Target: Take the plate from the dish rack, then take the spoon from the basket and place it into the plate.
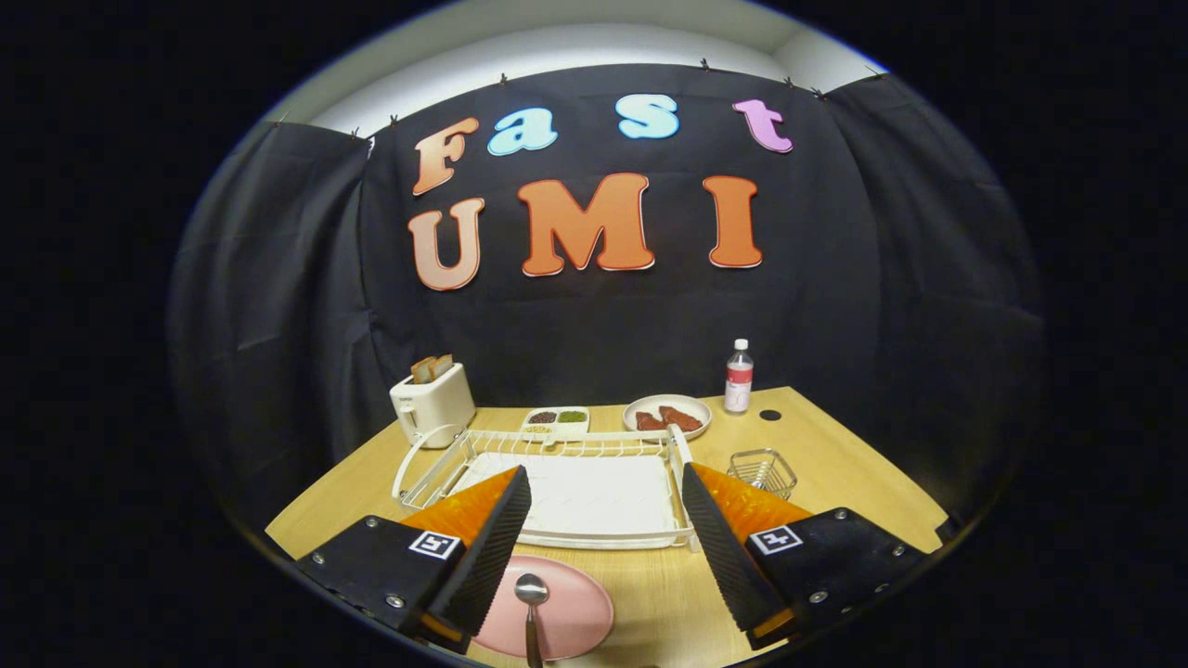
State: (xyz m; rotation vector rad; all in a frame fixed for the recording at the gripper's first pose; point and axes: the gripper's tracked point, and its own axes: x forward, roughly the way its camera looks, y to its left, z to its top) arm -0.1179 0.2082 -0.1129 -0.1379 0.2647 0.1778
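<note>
So from the gripper cam: one pink plate (557,612) with one spoon (531,603) lying in it, right by the near fingers, and the gripper (603,520) is spread wide, holding nothing. Beyond that there's one white dish rack (557,492), one wire basket (763,471), one toaster (432,404), one bottle (739,376) and one plate of meat (666,415), all on a wooden table (835,455) with black cloth behind.

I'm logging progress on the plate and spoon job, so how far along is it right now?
It looks finished. The pink plate lies on the table in front of the dish rack, out of it, and the spoon lies on the plate, away from the wire basket. The tool is open, holding nothing, its fingers apart above the plate. Nothing appears left to do.
</note>
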